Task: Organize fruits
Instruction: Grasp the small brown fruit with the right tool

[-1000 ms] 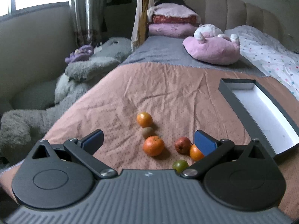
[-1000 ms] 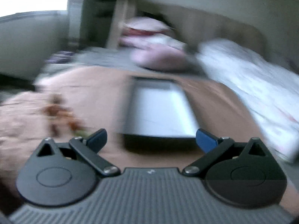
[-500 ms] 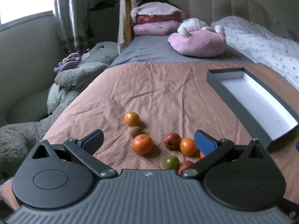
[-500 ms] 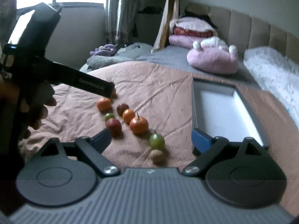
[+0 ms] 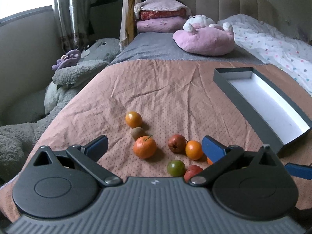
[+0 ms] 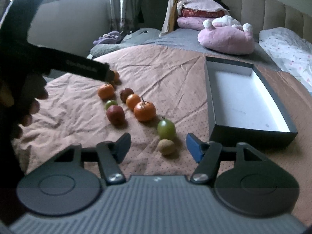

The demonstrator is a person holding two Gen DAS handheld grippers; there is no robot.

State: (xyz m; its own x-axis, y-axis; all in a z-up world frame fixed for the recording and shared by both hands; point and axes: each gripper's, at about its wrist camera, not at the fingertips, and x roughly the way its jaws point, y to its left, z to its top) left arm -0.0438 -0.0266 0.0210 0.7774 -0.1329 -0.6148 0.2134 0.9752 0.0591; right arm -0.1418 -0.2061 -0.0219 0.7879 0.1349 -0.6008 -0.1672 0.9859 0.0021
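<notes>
Several small fruits lie loose on the pink bedspread: oranges [image 5: 144, 147], a kiwi [image 5: 137, 132], a red fruit [image 5: 176, 143] and a green fruit [image 5: 176, 168]. My left gripper [image 5: 155, 146] is open and empty, low over them. In the right wrist view my right gripper [image 6: 158, 148] is open and empty, with a brown kiwi [image 6: 166, 146] and a green fruit [image 6: 166, 129] just ahead of its fingers. An empty dark box with a white inside [image 6: 246, 97] lies to the right; it also shows in the left wrist view [image 5: 263, 97].
The pink bedspread [image 5: 165, 89] covers the bed. A pink plush [image 5: 204, 37] and stacked pillows [image 5: 161, 17] sit at the head. Grey plush toys [image 5: 78, 72] lie off the left side. The person's hand and the left gripper body [image 6: 29, 62] fill the right wrist view's left.
The right wrist view swung from the box toward the fruits and moved closer to the kiwi and green fruit. The left gripper shifted slightly; more fruits show near its right finger.
</notes>
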